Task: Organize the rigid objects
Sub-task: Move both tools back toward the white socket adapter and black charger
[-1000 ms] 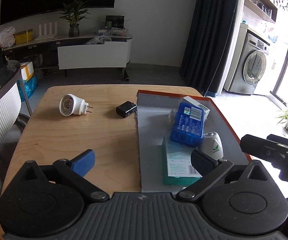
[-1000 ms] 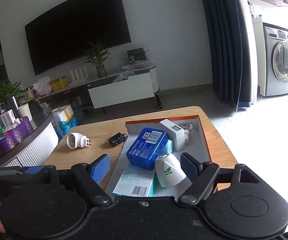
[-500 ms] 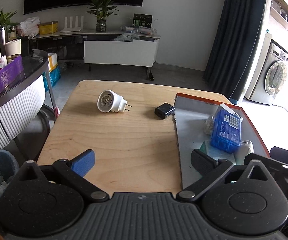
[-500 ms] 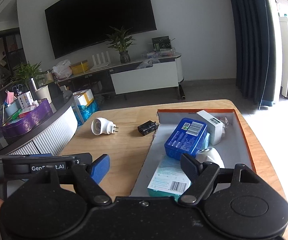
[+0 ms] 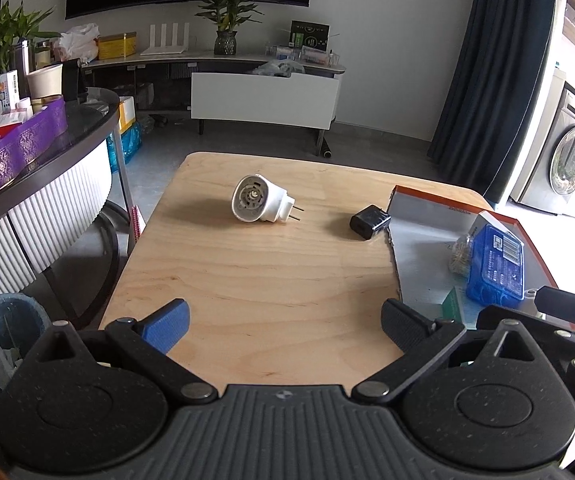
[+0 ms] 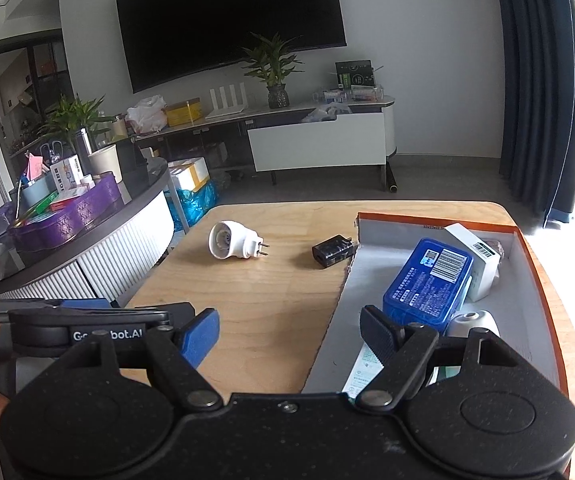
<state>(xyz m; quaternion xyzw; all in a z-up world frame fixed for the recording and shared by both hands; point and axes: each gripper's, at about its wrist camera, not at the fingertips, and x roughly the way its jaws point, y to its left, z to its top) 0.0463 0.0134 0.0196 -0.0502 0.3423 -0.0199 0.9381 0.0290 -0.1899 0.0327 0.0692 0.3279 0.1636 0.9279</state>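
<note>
Left wrist: white plug (image 5: 261,205), black charger (image 5: 369,222) on table (image 5: 255,280).

Plug (image 5: 261,205) lies left of charger (image 5: 369,222), beside tray (image 5: 419,232).

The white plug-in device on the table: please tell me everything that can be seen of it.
The white plug-in device looks like smooth plastic, rounded, lying on its side on the wooden table. Its round open face, with a greyish ribbed inside, turns toward the cameras and the table's left edge; two thin metal prongs point toward the black charger. It lies apart from the charger and outside the tray. Nothing touches it but the table.
</note>
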